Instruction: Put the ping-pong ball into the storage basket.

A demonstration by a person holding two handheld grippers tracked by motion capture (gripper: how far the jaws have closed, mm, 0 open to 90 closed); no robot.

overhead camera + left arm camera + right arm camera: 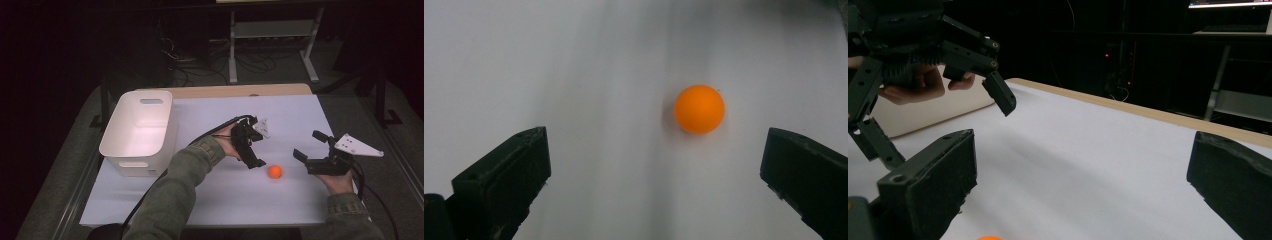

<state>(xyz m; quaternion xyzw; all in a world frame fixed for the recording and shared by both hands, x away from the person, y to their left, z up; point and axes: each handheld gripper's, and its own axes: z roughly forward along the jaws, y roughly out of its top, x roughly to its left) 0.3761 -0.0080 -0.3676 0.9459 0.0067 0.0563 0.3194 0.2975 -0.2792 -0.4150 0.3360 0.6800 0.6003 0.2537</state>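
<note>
With both jaws spread wide and empty, the left tongs [253, 150] hover over the orange ball [274, 172] lying on the white surface [290, 115], the right tongs [311, 146] likewise open and idle nearby, so lowering around it seems next.

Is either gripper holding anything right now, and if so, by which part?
Nothing is held. The left gripper is open above the orange ball, which lies free on the table. The right gripper is open too.

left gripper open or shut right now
Open. In its own view the left gripper's black jaws stand wide apart, with the orange ball lying on the white table between and beyond them, untouched.
</note>
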